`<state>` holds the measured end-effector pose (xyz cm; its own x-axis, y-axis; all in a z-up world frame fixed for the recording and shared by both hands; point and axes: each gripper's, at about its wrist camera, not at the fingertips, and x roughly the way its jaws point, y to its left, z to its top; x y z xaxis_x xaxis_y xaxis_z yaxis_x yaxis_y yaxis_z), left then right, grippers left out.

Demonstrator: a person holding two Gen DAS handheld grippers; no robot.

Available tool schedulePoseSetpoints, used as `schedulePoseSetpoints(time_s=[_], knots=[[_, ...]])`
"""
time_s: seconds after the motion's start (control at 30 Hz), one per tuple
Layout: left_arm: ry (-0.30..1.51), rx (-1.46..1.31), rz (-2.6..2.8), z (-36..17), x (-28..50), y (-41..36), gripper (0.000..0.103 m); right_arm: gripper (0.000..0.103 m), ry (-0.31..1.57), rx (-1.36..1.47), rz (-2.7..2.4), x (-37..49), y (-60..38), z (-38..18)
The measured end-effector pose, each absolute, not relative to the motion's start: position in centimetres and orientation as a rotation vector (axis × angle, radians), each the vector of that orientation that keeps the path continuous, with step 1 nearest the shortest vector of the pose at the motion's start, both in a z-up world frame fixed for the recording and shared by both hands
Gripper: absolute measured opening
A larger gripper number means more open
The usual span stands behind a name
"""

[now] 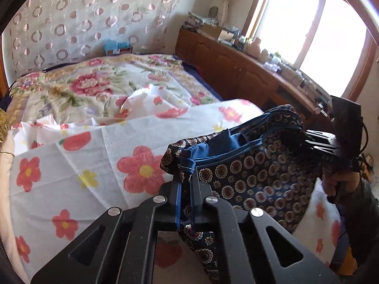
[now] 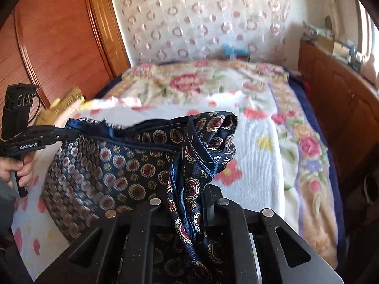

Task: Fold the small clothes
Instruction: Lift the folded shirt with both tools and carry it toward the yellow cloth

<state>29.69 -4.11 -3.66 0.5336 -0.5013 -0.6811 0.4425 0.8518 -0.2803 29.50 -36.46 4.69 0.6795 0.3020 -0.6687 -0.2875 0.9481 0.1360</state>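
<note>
Shorts [image 1: 248,172], patterned navy, hang stretched between both grippers above the bed [image 1: 94,156]. Left gripper [image 1: 186,179] and right gripper [image 2: 189,189] each clamp a waistband corner. Step: lifting. Next, judged: lay flat beyond the fingertips.

- Bed [image 1: 78,146] ahead of both grippers: the white flowered sheet [image 1: 132,137] lies flat and bare, open room across it.
- Crumpled sheet ridge [image 1: 146,99] mid-bed, low bump; flat floral quilt [image 2: 189,82] beyond it up to the curtain [image 2: 201,19].
- Garment [image 1: 255,165] hangs stretched between left gripper [image 1: 186,177] and right gripper [image 2: 187,189], blocking the straight line between them.
- Wooden cabinet [image 1: 232,66] runs along the bed's right side, top cluttered with small items [image 1: 272,56]; narrow gap to the bed.
- Wooden wardrobe [image 2: 59,35] close on the left side.
- Yellow cloth [image 2: 66,104] at the left bed edge, beside the left gripper.
- Blue box [image 1: 116,47] at the bed's far end, against the curtain.
</note>
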Motion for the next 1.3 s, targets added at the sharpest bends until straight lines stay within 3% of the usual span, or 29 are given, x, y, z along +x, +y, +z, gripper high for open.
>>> schedulePoseSetpoints(time_s=[0.3, 0.63, 0.93, 1.3], knots=[[0.672, -0.176, -0.445, 0.8, 23.8, 3.3, 0.005, 0.013, 0.558, -0.043, 0.475, 27.3, -31.3, 10.3], [0.502, -0.238, -0.141, 3.7, 18.0, 16.0, 0.005, 0.013, 0.449, -0.151, 0.722, 31.5, -19.0, 14.7], [0.466, -0.348, 0.058, 0.5, 17.0, 24.5, 0.005, 0.013, 0.408, -0.362, 0.859, 39.4, -7.2, 16.8], [0.53, -0.422, 0.146, -4.7, 15.5, 28.1, 0.005, 0.015, 0.47, -0.543, 0.947, 47.6, 3.9, 14.7]])
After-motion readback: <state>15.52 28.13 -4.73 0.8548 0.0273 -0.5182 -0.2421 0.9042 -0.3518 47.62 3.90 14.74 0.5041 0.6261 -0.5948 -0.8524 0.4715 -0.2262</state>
